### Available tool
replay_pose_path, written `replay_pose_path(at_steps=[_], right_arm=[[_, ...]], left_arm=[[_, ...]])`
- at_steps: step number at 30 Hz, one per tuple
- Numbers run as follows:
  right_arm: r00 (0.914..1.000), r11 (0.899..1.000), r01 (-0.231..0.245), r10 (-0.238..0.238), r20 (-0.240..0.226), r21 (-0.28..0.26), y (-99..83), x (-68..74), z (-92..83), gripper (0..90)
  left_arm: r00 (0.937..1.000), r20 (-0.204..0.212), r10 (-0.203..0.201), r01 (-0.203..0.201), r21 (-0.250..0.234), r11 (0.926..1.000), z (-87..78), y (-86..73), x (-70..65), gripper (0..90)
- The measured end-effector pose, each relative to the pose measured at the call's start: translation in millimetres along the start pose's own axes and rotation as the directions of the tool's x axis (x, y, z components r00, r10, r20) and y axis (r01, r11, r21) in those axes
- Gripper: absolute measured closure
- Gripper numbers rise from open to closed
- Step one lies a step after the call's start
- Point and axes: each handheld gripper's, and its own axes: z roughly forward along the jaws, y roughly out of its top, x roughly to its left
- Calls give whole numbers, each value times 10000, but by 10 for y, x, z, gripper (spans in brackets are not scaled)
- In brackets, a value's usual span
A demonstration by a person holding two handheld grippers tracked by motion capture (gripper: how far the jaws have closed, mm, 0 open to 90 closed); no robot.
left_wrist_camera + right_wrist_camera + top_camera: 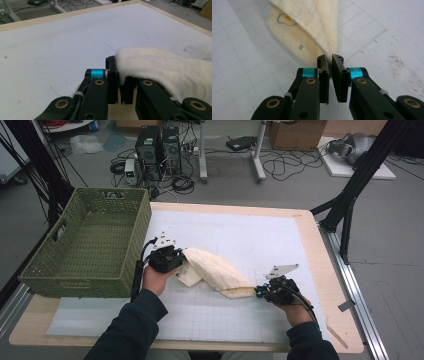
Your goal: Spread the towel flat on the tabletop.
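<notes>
High view shows a cream cloth (215, 272) slung between the two grippers, lying just right of the green woven basket (90, 245), over the white gridded mat of the bench (320, 285). At the cloth's basket-side end the left gripper (172, 259) is clamped on an edge; at the end away from the basket the right gripper (260, 291) pinches a corner, its jaws closed with only a thin sliver of fabric between them in the right gripper view (322, 37). That shallow bite is the main risk, I judge: any pull toward the basket could tug the corner free and let the cloth sag or unfold. The middle droops and touches the mat, so it may drag and bunch. The cloth looks soft, thick and fleecy, folded into layers, with a small drawn outline on one face. The basket is stiff, open-weave, rectangular, with handle slots
</notes>
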Motion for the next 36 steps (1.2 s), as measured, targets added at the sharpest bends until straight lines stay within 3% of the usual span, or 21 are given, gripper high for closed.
replay_pose_path(at_steps=[3,7,11,14,19,23,28,32,34,36], right_arm=[[9997,9996,24,-18,227,-299,-27,-15,-45,802],[9993,9928,243,-206,325,-1175,42,37,-73,582],[9968,9682,745,-650,474,-2387,171,160,-120,519],[9938,9536,1113,-1064,327,-2798,290,270,-110,500],[9898,9458,1342,-1426,-69,-2957,445,383,-46,463],[9867,9487,1420,-1585,-364,-2824,540,478,99,399],[9809,9584,1690,-1863,-556,-2299,633,678,449,307],[9777,9673,1916,-2030,-543,-1664,689,792,715,351],[9750,9691,2122,-2186,-391,-1259,696,814,815,507],[9747,9698,2076,-2161,-567,-1277,702,816,848,684]], left_arm=[[10000,55,77,-77,125,9999,50,-10,-37,860],[9999,48,92,-92,79,9999,79,-14,-52,860],[10000,36,39,-39,111,9999,94,-22,-47,859],[9999,79,99,-100,158,9998,95,-21,-49,859],[9999,109,118,-120,131,9998,97,-20,-55,859],[9998,174,137,-138,90,9999,108,-24,-59,859],[9998,159,115,-116,15,9999,108,-24,-60,859],[9997,227,131,-132,48,9999,105,-25,-62,859],[9996,260,137,-138,45,9999,103,-26,-62,859],[9995,285,156,-158,84,9998,103,-29,-57,859]])
